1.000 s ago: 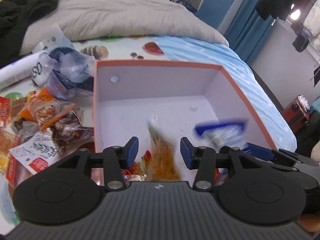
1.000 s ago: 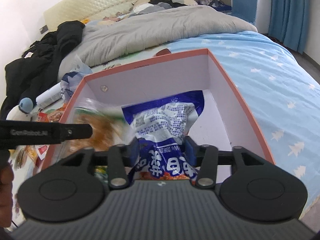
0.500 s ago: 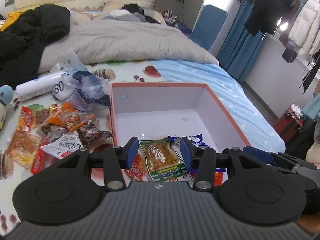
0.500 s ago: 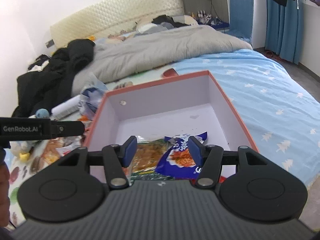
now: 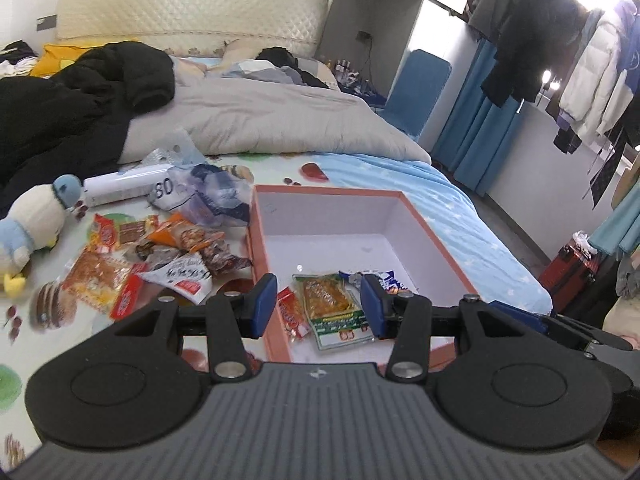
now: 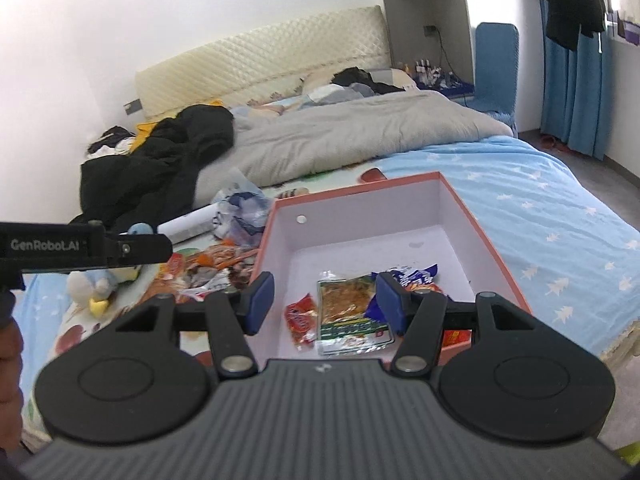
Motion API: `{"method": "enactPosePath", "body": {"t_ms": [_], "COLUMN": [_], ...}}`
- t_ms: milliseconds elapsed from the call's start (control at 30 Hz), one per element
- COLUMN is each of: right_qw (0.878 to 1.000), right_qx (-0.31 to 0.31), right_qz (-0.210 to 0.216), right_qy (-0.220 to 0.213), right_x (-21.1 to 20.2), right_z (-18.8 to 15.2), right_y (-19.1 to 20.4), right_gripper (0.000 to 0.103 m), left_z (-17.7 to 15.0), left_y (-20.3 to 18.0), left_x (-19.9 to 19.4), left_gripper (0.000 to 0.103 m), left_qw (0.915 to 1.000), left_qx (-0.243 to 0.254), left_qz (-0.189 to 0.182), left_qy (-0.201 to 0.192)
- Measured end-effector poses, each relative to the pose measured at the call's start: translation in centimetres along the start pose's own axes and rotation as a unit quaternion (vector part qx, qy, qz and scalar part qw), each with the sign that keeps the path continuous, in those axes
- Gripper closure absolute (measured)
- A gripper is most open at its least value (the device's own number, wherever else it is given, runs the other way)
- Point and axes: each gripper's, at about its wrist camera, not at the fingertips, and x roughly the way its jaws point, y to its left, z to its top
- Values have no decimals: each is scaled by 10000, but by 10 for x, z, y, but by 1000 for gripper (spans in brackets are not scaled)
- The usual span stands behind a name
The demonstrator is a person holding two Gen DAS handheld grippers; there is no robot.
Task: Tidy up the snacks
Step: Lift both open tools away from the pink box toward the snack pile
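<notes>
An orange-rimmed box [image 5: 416,216] [image 6: 480,220] with a white inside sits on the bed. At its near end lie a green-and-orange packet [image 5: 332,308] [image 6: 348,304], a small red packet [image 5: 294,314] [image 6: 298,318] and a blue packet [image 5: 384,278] [image 6: 412,274]. A heap of loose snack packets [image 5: 160,260] [image 6: 208,268] lies left of the box. My left gripper [image 5: 319,306] hangs open above the box's near end, holding nothing. My right gripper [image 6: 320,304] is open too, raised over the same end, nothing between its fingers.
A plush penguin [image 5: 28,224] [image 6: 104,284], a white tube [image 5: 120,190] and a crumpled plastic bag [image 5: 212,196] lie beyond the heap. A grey duvet [image 5: 260,120] and black clothes [image 5: 80,96] cover the far bed. A red suitcase [image 5: 572,268] stands on the floor at right.
Both grippers let their packets drop into the box, then rose and pulled back. The green-and-orange and blue packets now lie still on the box floor.
</notes>
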Motion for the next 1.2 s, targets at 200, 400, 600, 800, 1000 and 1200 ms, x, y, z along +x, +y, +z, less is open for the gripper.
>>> {"method": "enactPosePath", "body": {"t_ms": [200, 400, 600, 800, 1000, 1200], "right_qw": [9998, 9992, 9986, 9979, 9945, 9921], "right_qx": [-97, -224, -319, -398, -644, -856], "right_qz": [167, 339, 407, 484, 812, 920], "right_qy": [-24, -52, -96, -151, -135, 27], "right_x": [-21, -37, -50, -55, -54, -50], "right_z": [-14, -25, -33, -41, -56, -68], "right_y": [17, 33, 44, 58, 75, 92], "right_gripper": [44, 44, 44, 44, 44, 44], "left_z": [-22, -38, -43, -56, -76, -92], "left_y": [14, 26, 30, 43, 63, 86], "left_x": [-33, -51, -70, -91, -110, -117], "left_gripper": [51, 51, 51, 51, 51, 51], "left_qw": [9998, 9993, 9991, 9990, 9978, 9953], "left_qx": [-170, -336, -299, -272, -347, -661], "left_qz": [87, 140, 185, 263, 498, 675], "left_qy": [-48, -97, -216, -250, -258, -205]}}
